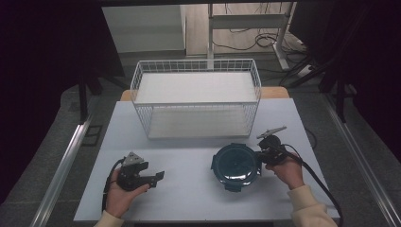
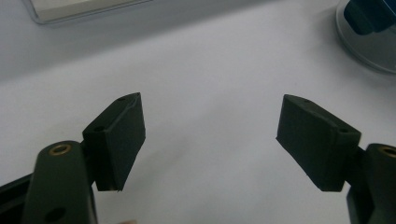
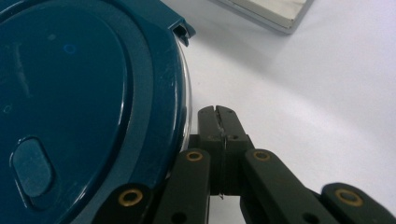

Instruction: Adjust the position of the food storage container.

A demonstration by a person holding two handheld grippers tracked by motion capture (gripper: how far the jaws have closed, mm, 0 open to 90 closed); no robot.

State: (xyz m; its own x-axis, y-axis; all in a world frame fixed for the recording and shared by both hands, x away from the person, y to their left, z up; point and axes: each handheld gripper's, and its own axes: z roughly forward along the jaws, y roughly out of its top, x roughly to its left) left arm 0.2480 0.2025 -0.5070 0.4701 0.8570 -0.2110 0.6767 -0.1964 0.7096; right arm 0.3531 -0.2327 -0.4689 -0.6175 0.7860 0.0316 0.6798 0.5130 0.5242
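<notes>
A round container with a dark teal lid sits on the white table, right of centre. My right gripper is shut with nothing between its jaws, tips right beside the container's right rim. In the right gripper view the closed gripper lies against the edge of the lid; whether it touches, I cannot tell. My left gripper rests near the front left of the table, pointing right, open and empty. In its own view the left gripper stands wide over bare table, with the container at the top right.
A white wire basket with a pale flat base stands across the back of the table. Its corner shows as a basket edge and a basket base. Bare table lies between the two hands.
</notes>
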